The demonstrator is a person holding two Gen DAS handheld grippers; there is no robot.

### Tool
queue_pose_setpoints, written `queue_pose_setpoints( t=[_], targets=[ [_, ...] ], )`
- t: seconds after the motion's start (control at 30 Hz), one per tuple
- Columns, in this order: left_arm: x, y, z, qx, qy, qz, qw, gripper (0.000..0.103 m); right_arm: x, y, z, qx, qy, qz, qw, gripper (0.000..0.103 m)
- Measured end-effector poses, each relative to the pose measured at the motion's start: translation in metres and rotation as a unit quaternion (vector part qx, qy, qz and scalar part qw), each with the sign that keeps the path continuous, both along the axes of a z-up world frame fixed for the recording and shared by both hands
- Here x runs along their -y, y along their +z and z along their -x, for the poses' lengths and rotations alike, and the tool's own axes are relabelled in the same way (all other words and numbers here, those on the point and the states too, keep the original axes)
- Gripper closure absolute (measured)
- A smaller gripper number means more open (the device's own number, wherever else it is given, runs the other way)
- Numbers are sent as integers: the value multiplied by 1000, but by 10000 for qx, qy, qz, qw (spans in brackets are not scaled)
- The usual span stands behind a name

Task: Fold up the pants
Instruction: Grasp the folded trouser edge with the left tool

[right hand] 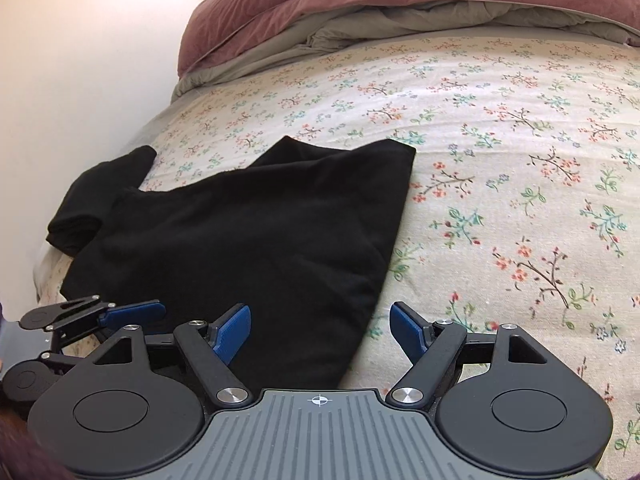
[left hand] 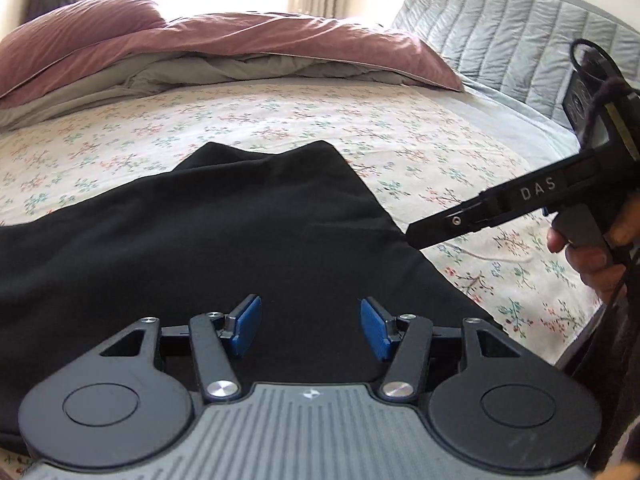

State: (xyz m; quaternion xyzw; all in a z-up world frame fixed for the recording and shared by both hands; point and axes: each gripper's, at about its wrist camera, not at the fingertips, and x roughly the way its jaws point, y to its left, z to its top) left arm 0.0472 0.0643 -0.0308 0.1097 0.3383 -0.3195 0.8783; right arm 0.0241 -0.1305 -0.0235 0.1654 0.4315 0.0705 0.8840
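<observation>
Lying partly folded on the floral sheet (right hand: 500, 128), the black pants (right hand: 248, 232) should be pinched at one edge and drawn over evenly by the left gripper (left hand: 311, 326) and right gripper (right hand: 320, 332), both spread apart and empty.

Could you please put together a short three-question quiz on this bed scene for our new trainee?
1. True or false: the left claw is clamped on the black pants.
2. Multiple choice: the black pants lie on A) a bare wooden floor, B) the floral sheet, C) a glass table.
3. Fill in: bunched at the far end of the bed is a mauve ____.

Key
1. False. Its blue pads stand apart above the cloth, with nothing pinched between them.
2. B.
3. Duvet. The right claw is open too, over the pants' edge.
</observation>
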Motion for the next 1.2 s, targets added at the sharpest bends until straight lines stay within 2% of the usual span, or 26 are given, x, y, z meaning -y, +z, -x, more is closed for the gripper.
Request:
queue_pose_setpoints(
  t=[0.07, 0.2, 0.37, 0.47, 0.57, 0.67, 0.73, 0.93, 1.03, 1.2],
  targets=[
    [13, -8, 9, 80, -418, -182, 9989, 35, 8, -6, 10, -91, -49, -65, 9999, 25],
    [25, -25, 15, 88, -692, -410, 9967, 35, 22, -16, 31, -187, -6, -305, 9994, 25],
    [30, -22, 19, 140, -846, -323, 9958, 35, 25, -22, 39, -184, 75, -269, 9994, 25],
    [30, -15, 32, 186, -1263, -168, 9917, 35, 26, -22, 41, -147, 66, -385, 9991, 25],
    [39, -18, 46, 204, -1683, -174, 9854, 35, 29, -25, 43, -233, 65, -767, 9968, 26],
    [48, -24, 58, 433, -1859, -406, 9808, 35, 29, -27, 42, -370, 140, -1023, 9940, 41],
    [52, -28, 63, 595, -1909, -552, 9782, 35, 27, -28, 43, -490, 224, -1139, 9920, 62],
    [50, -26, 59, 590, -1850, -456, 9799, 33, 19, -37, 42, -923, 438, -1532, 9829, 85],
    [52, -25, 57, 618, -1751, -432, 9817, 32, 20, -33, 40, -915, 481, -1710, 9798, 90],
    [59, -22, 55, 734, -1444, -335, 9862, 32, 25, -19, 30, -761, 520, -2225, 9706, 91]
  ],
)
